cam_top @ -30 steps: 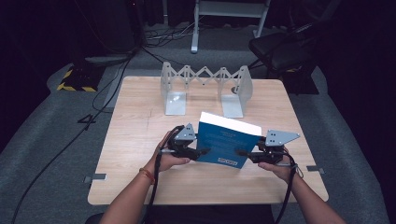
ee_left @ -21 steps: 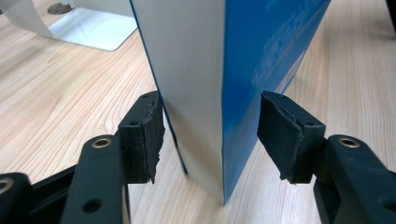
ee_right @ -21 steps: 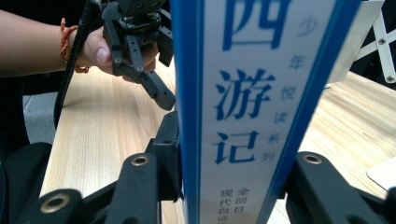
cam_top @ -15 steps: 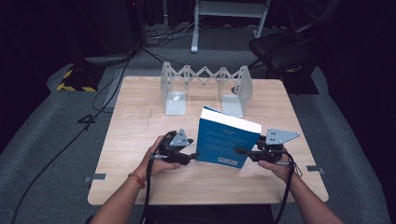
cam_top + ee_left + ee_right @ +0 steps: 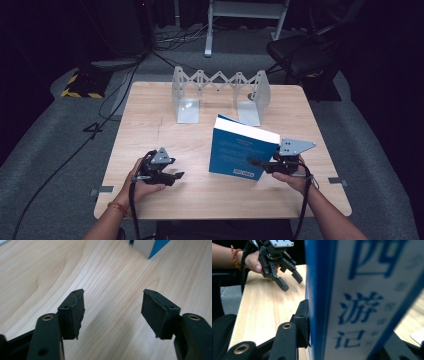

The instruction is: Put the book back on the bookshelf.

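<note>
While the right tongs [image 5: 256,162] clamp the blue book [image 5: 241,150] by its spine edge and hold it upright near the front right part of the counter [image 5: 150,107], the left tongs [image 5: 177,175] sit low over the bare wood toward the front left, well apart from the book. Their jaws have just been opening and stand moderately wide with nothing between them; the left gripper view shows only wood grain between the pads, with a corner of the book far off at the top.

One-sided support is the chief risk, I judge. The book stands on its lower edge, tilted a little, and a single pair of pads near one edge must resist its whole weight. If that grip slackens or the hand twists, the book could pivot around the pads and fall flat on the counter, or its cover could swing open.

Behind it, near the back edge, stands the grey expanding book rack [image 5: 220,95], apart from the book. If the book is meant to go there, carrying it one-handed invites a swing into a rack end plate, which could shove the light rack backward. A clumsy return of the left tongs could also knock the free side.
</note>
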The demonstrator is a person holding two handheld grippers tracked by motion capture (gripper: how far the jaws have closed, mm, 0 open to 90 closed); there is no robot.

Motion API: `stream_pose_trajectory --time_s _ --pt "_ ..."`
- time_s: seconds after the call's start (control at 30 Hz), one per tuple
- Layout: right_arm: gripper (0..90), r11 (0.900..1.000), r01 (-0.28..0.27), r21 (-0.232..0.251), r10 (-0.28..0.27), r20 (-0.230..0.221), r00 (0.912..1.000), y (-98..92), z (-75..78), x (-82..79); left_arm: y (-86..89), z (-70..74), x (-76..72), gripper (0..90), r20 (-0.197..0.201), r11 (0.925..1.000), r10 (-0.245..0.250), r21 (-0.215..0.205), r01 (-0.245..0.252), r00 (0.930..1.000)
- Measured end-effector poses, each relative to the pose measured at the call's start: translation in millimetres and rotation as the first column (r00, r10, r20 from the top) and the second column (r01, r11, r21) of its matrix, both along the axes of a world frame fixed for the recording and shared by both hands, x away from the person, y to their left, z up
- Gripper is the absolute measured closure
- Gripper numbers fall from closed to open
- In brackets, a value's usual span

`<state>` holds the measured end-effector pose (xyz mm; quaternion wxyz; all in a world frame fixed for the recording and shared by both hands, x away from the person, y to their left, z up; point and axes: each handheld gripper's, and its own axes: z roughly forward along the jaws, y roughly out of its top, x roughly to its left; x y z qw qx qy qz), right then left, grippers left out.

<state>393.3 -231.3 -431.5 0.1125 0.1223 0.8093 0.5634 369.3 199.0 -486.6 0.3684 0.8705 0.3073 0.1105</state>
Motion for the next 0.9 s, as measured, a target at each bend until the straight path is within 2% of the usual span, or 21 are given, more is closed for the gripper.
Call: stream_pose_trajectory --time_s 0.07,0.1,0.17,0.23,0.27,0.3,0.47,0.6,0.73,0.9 --pt "59.7 1.0 -0.003 -0.001 0.003 -0.004 1.0 0.1 0.2 0.8 5.4 -2.4 0.9 29.3 -0.016 0.9993 0.037 -0.008 -0.037 0.9992" --pt "59.6 1.0 -0.004 -0.005 0.004 -0.005 1.0 0.3 0.6 0.9 7.0 -3.1 1.3 26.8 -0.007 0.9984 0.057 0.007 -0.057 0.9984" --pt "59.6 1.0 -0.002 -0.014 0.002 -0.002 1.0 1.6 1.8 0.5 8.1 -6.1 3.4 23.4 -0.024 0.9967 0.081 0.009 -0.08 0.9965" --pt "60.3 1.0 0.001 -0.015 -0.001 -0.001 1.0 2.7 2.1 0.3 7.0 -11.4 5.9 21.1 -0.042 0.9933 0.112 0.033 -0.11 0.9928" --pt "60.7 1.0 0.004 -0.015 -0.004 0.0 1.0 3.0 2.2 0.1 5.3 -13.8 5.7 21.1 -0.028 0.992 0.117 0.051 -0.116 0.9927" --pt "61.1 1.0 0.007 -0.016 -0.007 -0.001 1.0 4.0 2.5 0.1 4.7 -15.2 5.5 18.8 -0.014 0.9922 0.115 0.049 -0.114 0.9933" --pt "61.7 0.998 0.062 -0.029 -0.062 -0.003 0.9981 11.3 5.4 0.7 3.1 -17.4 3.9 15.8 0.0 0.9914 0.126 0.036 -0.126 0.992" --pt "61.8 0.996 0.085 -0.038 -0.085 -0.001 0.9964 14.9 7.8 3.1 2.8 -17.6 3.8 15.1 -0.005 0.9902 0.136 0.034 -0.135 0.9908" --pt "61.8 0.994 0.105 -0.042 -0.104 0.003 0.9945 17.9 9.3 4.4 2.4 -17.7 3.7 11.2 -0.009 0.9853 0.165 0.044 -0.165 0.9862" --pt "62.0 0.991 0.121 -0.053 -0.119 0.031 0.9924 20.4 12.9 3.5 2.4 -17.5 3.6 11.3 -0.009 0.9852 0.166 0.045 -0.165 0.9861"
